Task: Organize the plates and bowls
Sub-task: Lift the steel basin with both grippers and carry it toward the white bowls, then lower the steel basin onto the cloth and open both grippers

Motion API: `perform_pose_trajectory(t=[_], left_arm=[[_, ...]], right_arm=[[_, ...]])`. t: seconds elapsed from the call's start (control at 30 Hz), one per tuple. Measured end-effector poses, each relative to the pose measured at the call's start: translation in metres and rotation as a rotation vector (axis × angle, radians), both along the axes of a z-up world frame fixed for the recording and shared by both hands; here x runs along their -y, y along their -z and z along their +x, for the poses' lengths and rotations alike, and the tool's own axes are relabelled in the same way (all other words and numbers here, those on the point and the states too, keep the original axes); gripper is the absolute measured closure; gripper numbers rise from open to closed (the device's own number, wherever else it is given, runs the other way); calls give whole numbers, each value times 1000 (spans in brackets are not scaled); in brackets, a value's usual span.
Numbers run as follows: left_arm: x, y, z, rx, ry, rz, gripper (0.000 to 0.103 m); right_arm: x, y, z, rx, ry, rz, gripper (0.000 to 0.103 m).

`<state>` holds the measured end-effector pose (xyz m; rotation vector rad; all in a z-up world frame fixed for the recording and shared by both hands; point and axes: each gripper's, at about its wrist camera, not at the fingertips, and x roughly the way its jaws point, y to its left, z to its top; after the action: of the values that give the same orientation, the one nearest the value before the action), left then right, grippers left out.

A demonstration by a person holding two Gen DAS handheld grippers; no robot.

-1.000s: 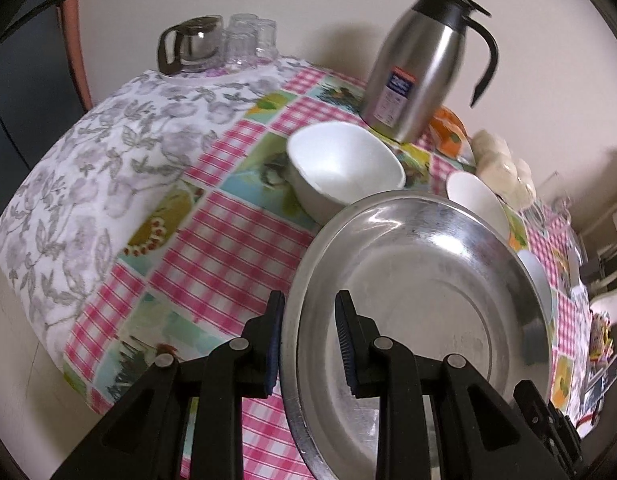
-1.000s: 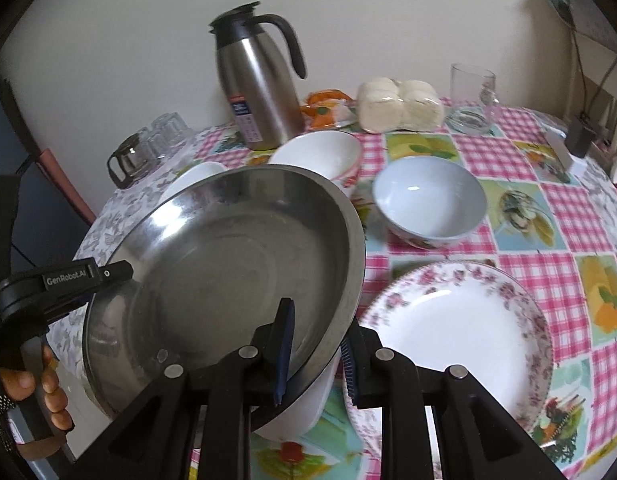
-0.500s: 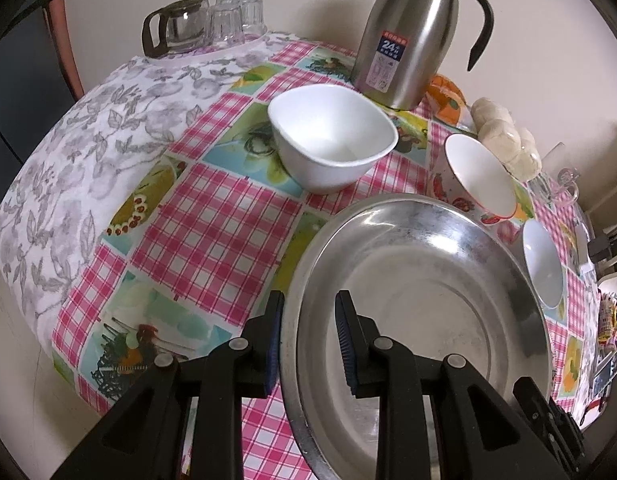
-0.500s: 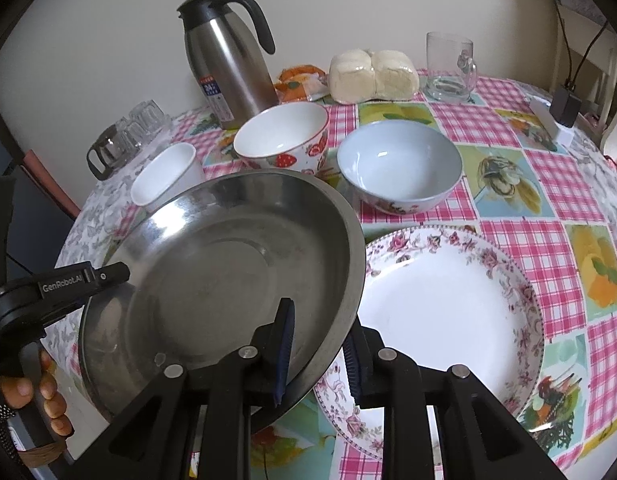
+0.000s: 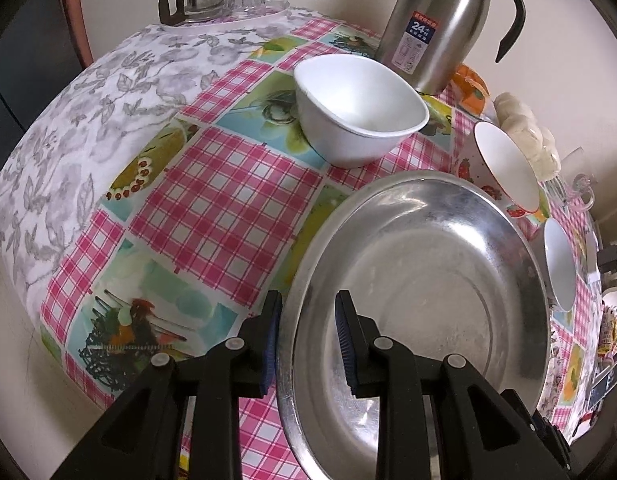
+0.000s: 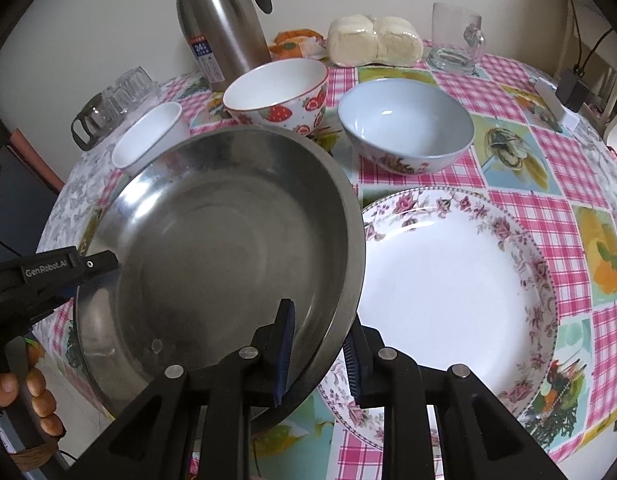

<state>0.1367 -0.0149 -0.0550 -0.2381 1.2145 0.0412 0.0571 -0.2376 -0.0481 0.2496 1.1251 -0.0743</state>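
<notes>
- We see the table [image 6: 520, 208], under a pink checked cloth, filling both views.
- Our steel pan [image 6: 228, 248] is the largest dish, held above the cloth at the table's near left, its right rim over the plate's left edge.
- The floral plate [image 6: 448, 280] lies at 3 o'clock from the pan.
- The blue bowl [image 6: 406, 124] stands at 12 o'clock from the plate, with the strawberry bowl [image 6: 278, 94] at its 9 o'clock.
- The white bowl [image 5: 358, 108] sits at 12 o'clock from the pan in the left view, and the flask [image 5: 436, 20] stands behind it.
- Our left gripper [image 5: 306, 346] pinches the pan's left rim.
- Our right gripper [image 6: 318, 354] pinches the pan's right rim, one pad inside and one outside.
</notes>
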Motion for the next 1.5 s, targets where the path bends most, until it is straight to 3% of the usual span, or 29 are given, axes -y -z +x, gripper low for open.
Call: perform_pose_trajectory(t=[0.57, 0.67, 0.9, 1.17, 1.27, 1.5], left_arm=[[-3, 7, 4, -16, -11, 8, 73], [-2, 7, 4, -16, -2, -6, 65], [-1, -1, 4, 8, 12, 15, 48], [-2, -6, 4, 27, 15, 44, 44], [-2, -8, 4, 44, 19, 52, 18], [-3, -10, 4, 59, 15, 72, 18]], right_arm=[[-6, 7, 5, -28, -7, -4, 77], [-5, 6, 5, -32, -1, 1, 77], [-11, -5, 4, 3, -19, -25, 45], [-13, -11, 3, 14, -24, -59, 32], [-13, -13, 4, 23, -27, -66, 26], [-12, -16, 4, 34, -22, -79, 21]])
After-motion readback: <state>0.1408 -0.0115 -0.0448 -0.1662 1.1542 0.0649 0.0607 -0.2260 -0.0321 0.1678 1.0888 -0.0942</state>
